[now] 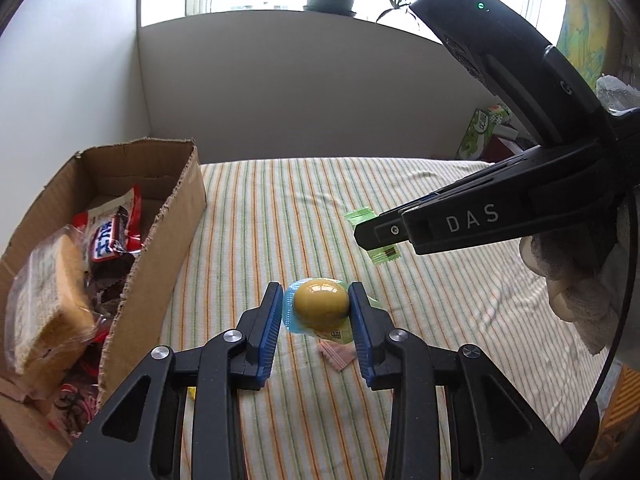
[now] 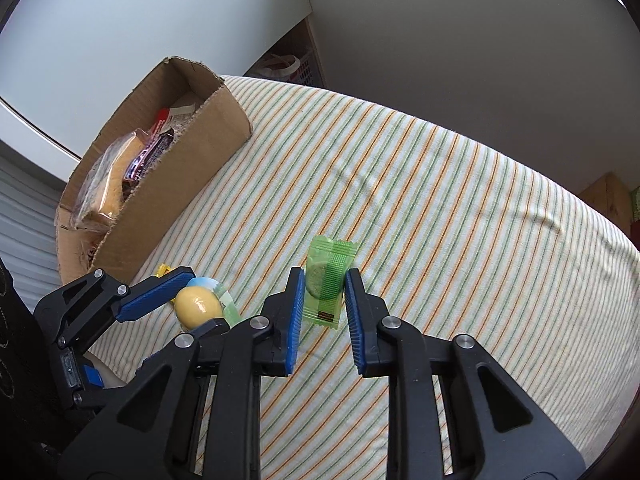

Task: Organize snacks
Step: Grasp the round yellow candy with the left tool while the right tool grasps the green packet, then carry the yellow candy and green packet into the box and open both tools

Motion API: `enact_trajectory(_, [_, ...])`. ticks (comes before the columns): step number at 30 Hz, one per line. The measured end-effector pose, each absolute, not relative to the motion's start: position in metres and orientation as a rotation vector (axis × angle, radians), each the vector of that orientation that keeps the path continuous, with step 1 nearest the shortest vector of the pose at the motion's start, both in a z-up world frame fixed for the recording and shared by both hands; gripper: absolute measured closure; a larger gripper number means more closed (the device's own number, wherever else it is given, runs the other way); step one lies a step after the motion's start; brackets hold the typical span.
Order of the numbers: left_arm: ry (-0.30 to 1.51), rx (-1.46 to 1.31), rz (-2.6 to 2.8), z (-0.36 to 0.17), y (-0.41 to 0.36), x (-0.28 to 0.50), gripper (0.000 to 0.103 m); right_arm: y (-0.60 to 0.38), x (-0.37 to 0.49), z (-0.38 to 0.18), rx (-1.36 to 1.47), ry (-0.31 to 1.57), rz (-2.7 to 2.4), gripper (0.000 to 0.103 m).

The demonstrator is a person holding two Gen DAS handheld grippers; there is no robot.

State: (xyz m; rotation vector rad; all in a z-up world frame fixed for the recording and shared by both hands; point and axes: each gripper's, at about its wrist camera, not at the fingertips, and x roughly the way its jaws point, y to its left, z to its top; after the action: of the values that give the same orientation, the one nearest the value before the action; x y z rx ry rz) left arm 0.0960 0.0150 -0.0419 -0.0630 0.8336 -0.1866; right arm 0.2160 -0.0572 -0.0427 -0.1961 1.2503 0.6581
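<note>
Striped cloth (image 2: 440, 200) covers the tabletop, with a torn cardboard box (image 1: 160, 248) standing at its left edge beneath a window sill.

The left gripper (image 1: 316, 308) holds a yellow jelly cup (image 1: 320, 304); its jaws are set narrow and both blue pads press the dome of the cup from either side. The cup is clear of the cloth, with its foil lid facing away from the camera. The right gripper (image 2: 322, 292) holds a green wrapped biscuit (image 2: 326, 280); its jaws are nearly closed and clamp the packet across its short dimension. The long axis of the packet runs along the fingers, so both crimped ends project beyond the pads.

The box lies to the left of both grippers. The left gripper is the nearer of the two, just beside the long side wall of the box. The right gripper is farther out over the cloth and must cross the path of the left one to reach the opening. The box already contains a wrapped sponge cake (image 1: 52, 304) and a red packet (image 1: 112, 232).

Loose items remain on the cloth: a pink wrapper (image 1: 338, 354) below the cup and a small yellow piece (image 2: 162, 270) near the box wall. Judgement: deposit the left item first, then the right.
</note>
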Motion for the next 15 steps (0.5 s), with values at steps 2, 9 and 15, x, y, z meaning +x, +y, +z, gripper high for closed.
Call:
enact_trajectory(2, [0.806,-0.064,-0.185,-0.034,0.017,0.088,0.071,-0.058,0.211,-0.034,-0.192,1.231,0.665,0.082])
enact_trajectory(9, [0.729,-0.053,-0.145,-0.012,0.04,0.068,0.071,-0.041,0.198,-0.006,-0.184,1.171,0.701,0.082])
enact_trajectory(15, [0.674,-0.055,-0.11,-0.002,0.057,0.048,0.071,-0.02,0.187,0.012,-0.192,1.143,0.734,0.082])
